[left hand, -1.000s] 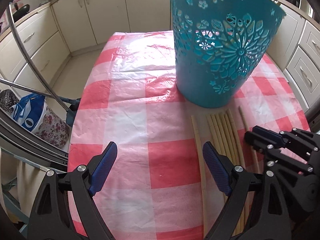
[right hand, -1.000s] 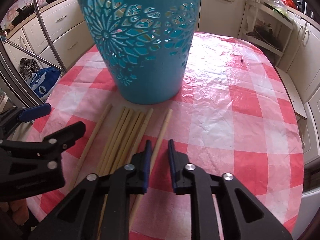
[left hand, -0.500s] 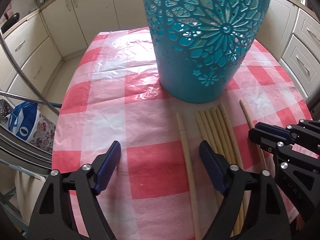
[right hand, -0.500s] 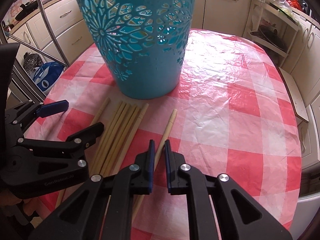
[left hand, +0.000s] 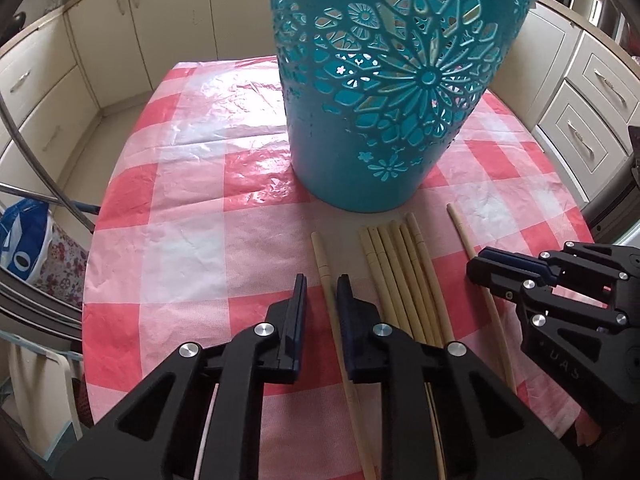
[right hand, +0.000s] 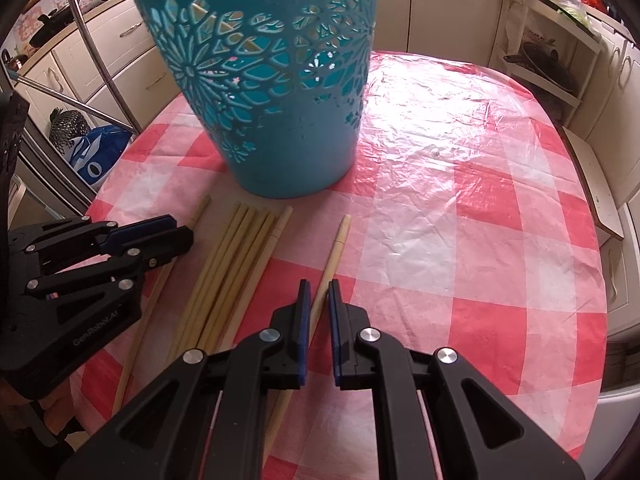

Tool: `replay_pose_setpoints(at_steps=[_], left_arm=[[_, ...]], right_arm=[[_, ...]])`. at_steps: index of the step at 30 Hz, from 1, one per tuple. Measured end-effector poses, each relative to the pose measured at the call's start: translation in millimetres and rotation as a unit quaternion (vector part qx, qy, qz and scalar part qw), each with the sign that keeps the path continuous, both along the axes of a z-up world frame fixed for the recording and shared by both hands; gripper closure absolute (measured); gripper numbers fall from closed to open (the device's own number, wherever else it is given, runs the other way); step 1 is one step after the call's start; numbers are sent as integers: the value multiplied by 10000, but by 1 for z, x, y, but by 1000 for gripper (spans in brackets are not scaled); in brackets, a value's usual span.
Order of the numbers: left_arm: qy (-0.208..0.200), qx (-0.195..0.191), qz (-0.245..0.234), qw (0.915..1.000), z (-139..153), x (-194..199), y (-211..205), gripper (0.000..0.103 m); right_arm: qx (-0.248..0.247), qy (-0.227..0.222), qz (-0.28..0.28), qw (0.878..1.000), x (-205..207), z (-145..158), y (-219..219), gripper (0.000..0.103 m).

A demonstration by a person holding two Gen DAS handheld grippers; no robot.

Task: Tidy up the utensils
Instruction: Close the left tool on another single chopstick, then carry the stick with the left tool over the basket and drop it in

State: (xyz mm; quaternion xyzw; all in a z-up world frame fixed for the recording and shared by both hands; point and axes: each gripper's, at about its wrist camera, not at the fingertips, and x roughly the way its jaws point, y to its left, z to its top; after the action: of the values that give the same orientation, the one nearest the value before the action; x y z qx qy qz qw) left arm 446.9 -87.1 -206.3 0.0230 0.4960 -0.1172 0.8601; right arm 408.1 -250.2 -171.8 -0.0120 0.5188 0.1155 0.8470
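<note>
Both grippers low over chopsticks laid in front of a teal basket on a checked tablecloth.

The left gripper (left hand: 322, 284) has its jaws closing, with the leftmost chopstick (left hand: 325, 276) between the blue pads; whether the pads already press on it cannot be told. The right gripper (right hand: 319, 288) has its jaws nearly together around the rightmost chopstick (right hand: 334, 256), which runs up between the pads; firm contact cannot be confirmed here either. Between the two single sticks lies a bundle of chopsticks (left hand: 400, 268), side by side and touching, tips just short of the basket (left hand: 384, 92). The basket stands upright on the red-and-white tablecloth (right hand: 460, 200), its wall cut in a flower pattern. Cream cabinets (left hand: 52, 92) ring the table.
</note>
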Motion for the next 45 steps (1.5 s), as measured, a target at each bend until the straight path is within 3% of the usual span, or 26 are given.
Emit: replay_pose_setpoints(at_steps=[6,8,11,19,24,28,33,38,45], left_arm=[[15,-33,-19,10000,-1,0,3,88],[-1,-49,-27,10000,-1,0,4,96],[112,-249,-4,9996,-2,1,11,98],[-50,175,-171,9997,-3,-4,0,98],[34,-50,-372,9993,7,-8,1,98],[-150,-331,-794,9962,35,-19,1,98],[-687,-892,-1318,9849,89,-42,2,98],[-1267,-1641,-1248,9703,149,-40,14,98],[-2133,-2174,-880,9484,216,-22,27,98]], right_arm=[[-93,-35,56,9999,0,0,3,93],[-68,-10,102,9999,0,0,6,93],[-63,9,114,9999,0,0,7,93],[-111,-15,141,9998,-1,-1,10,93],[-77,-3,173,9998,-2,0,10,93],[-85,-2,154,9998,-3,-1,9,93],[-100,3,136,9999,-2,-1,11,93],[-112,-3,138,9998,-3,-1,11,93],[-89,1,141,9999,-3,-1,11,93]])
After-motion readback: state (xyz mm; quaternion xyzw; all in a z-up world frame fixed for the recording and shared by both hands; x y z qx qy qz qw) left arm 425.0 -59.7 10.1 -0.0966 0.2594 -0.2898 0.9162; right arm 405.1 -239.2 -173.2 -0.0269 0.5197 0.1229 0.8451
